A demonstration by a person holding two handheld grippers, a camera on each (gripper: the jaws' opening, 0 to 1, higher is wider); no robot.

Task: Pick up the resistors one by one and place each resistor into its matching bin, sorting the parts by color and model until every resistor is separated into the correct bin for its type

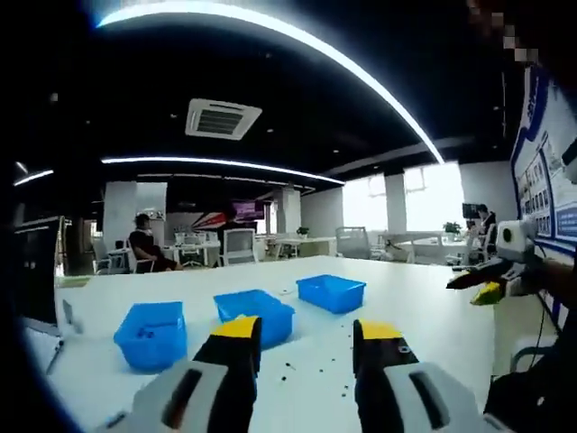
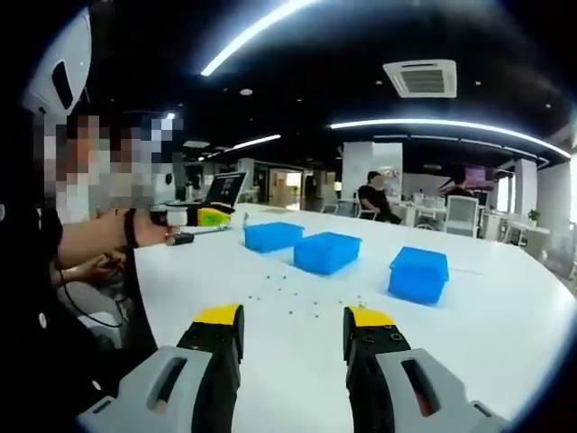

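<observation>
L gripper [image 1: 306, 338]: jaws apart, nothing between them, held above the white table [image 1: 424, 298]. Small dark resistors [image 1: 288, 368] lie scattered on the table just beyond and between the jaw tips. Further out, 3 blue bins [image 1: 255, 311] in a row.

R gripper [image 2: 293, 325]: jaws parted too, empty. Resistors [image 2: 297, 293] strewn ahead of the tips, btwn jaws and the bins [image 2: 326, 252]. To the left, a person's hand [image 2: 149, 233] holds the other gripper [image 2: 194, 216] at the table edge; its jaw state can't be told from here. Laptop [image 2: 225, 188] behind it.
</observation>
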